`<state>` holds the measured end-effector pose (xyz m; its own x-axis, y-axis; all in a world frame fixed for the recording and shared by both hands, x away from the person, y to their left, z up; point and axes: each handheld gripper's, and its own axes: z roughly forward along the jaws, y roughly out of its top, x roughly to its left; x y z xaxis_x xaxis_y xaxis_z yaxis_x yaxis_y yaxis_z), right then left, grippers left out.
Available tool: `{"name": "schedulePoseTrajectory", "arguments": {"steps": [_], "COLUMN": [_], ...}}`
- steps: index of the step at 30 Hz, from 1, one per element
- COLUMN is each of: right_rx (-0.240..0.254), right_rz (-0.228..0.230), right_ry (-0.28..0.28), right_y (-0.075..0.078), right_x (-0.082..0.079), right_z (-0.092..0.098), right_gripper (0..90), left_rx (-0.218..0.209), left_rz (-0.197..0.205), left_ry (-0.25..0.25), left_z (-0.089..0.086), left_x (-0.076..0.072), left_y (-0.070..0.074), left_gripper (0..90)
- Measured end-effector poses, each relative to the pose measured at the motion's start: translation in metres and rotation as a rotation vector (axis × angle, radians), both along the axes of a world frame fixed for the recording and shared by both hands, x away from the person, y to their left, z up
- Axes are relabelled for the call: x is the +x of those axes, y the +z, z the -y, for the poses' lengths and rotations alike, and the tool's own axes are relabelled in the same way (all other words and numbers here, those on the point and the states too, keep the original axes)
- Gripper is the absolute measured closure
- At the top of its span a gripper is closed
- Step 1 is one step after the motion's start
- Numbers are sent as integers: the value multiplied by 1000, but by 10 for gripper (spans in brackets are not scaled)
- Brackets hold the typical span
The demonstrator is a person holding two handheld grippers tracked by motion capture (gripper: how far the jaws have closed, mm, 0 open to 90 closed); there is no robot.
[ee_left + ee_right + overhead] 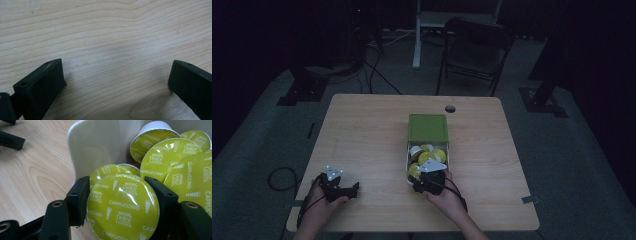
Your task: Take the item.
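A white box [408, 159] with a green lid [427, 127] lying behind it stands mid-table and holds several yellow-green coffee capsules [428, 156]. My right gripper [428, 176] reaches into the box's near end. In the right gripper view its jaws press on both sides of one capsule [123, 206] marked "Cappuccino", with other capsules [166, 157] behind and the box's white wall [92, 147] to the left. My left gripper [343, 189] rests at the table's near left. The left gripper view shows its black fingers [41, 86] wide apart over bare wood, with nothing between them.
The wooden table [372, 145] has a round cable hole [450, 108] near its far edge. A folding chair [474, 52] and a white stand [419, 35] are beyond the table. A cable [279, 177] loops off the left edge.
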<state>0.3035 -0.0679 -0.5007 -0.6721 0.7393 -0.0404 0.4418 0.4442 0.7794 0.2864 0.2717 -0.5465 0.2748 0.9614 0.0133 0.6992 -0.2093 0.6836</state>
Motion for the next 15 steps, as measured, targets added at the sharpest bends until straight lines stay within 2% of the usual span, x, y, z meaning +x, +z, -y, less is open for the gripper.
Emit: {"name": "schedulePoseTrajectory", "arguments": {"steps": [4, 15], "right_rx": [13, 38], "right_rz": [-8, 13], "right_ry": [4, 20], "right_y": [4, 21], "right_x": [0, -2], "right_z": [3, 7], "right_gripper": [401, 401], "left_rx": [0, 0], "left_rz": [0, 0], "left_ry": [0, 0], "left_z": [0, 0], "left_x": [0, 0], "left_y": [0, 0], "left_gripper": [7, 7]}}
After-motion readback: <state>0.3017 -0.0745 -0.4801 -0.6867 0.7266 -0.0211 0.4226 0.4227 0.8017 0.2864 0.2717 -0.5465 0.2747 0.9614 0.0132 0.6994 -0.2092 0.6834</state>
